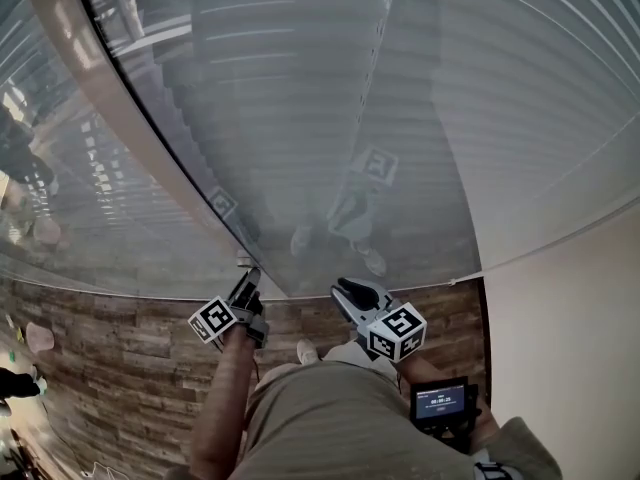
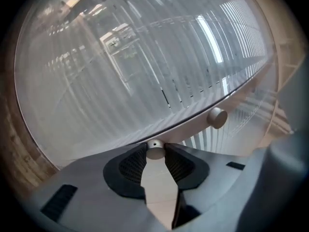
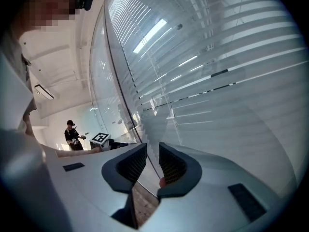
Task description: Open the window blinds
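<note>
My left gripper [image 2: 155, 149] has its jaws clamped on the small round knob [image 2: 154, 153] at the edge of the window frame [image 2: 193, 125]. I judge that turning it tilts the blinds [image 2: 145, 71], which sit closed behind the glass. My right gripper [image 3: 148, 161] waits beside the same frame, jaws apart and empty, since one grip suffices.

Brown wood-plank floor [image 1: 120, 368], pale shoe tip [image 1: 307, 351] resting on it, glass wall [image 1: 330, 118] rising from its edge.
</note>
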Action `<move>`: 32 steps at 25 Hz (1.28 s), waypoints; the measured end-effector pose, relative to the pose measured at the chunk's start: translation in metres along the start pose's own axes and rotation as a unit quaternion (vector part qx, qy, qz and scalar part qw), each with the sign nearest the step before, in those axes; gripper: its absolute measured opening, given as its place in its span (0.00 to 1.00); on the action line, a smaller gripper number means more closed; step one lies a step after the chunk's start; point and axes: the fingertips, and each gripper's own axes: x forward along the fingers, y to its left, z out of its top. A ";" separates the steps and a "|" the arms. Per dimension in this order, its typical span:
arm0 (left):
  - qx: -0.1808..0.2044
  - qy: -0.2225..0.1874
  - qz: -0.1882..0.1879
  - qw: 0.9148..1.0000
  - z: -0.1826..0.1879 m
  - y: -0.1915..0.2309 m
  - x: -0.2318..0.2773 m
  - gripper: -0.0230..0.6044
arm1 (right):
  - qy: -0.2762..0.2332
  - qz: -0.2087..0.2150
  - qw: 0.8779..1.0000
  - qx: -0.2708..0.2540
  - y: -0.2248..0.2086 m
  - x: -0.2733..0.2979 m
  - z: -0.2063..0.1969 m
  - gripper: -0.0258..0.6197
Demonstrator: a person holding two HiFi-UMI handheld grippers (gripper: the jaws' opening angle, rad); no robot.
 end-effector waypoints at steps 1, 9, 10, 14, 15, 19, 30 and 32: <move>-0.016 0.000 -0.011 1.000 0.000 0.001 0.002 0.25 | 0.000 0.000 1.000 0.000 -0.001 0.001 -0.001 0.18; -0.077 0.006 -0.049 0.996 -0.020 0.006 0.002 0.25 | -0.005 -0.006 1.000 0.002 -0.001 -0.011 -0.022 0.18; -0.085 0.007 -0.054 0.995 -0.021 0.005 0.003 0.25 | -0.006 -0.006 1.000 0.002 -0.001 -0.012 -0.021 0.18; -0.093 0.014 -0.060 0.994 -0.017 0.001 0.008 0.25 | -0.002 -0.003 1.000 0.000 -0.001 -0.006 -0.017 0.18; -0.080 0.014 -0.050 0.995 -0.016 0.002 0.008 0.25 | -0.002 -0.002 1.000 -0.002 0.000 -0.004 -0.016 0.18; 0.037 0.012 0.015 0.999 -0.017 0.006 0.002 0.34 | -0.002 0.004 1.000 -0.010 0.003 0.001 -0.011 0.18; 0.491 0.020 0.203 0.847 -0.021 -0.013 -0.007 0.37 | 0.004 0.015 1.000 -0.021 0.010 0.007 -0.002 0.18; 0.500 0.021 0.202 0.842 -0.023 -0.012 -0.001 0.37 | 0.005 0.014 1.000 -0.019 0.008 0.007 -0.003 0.18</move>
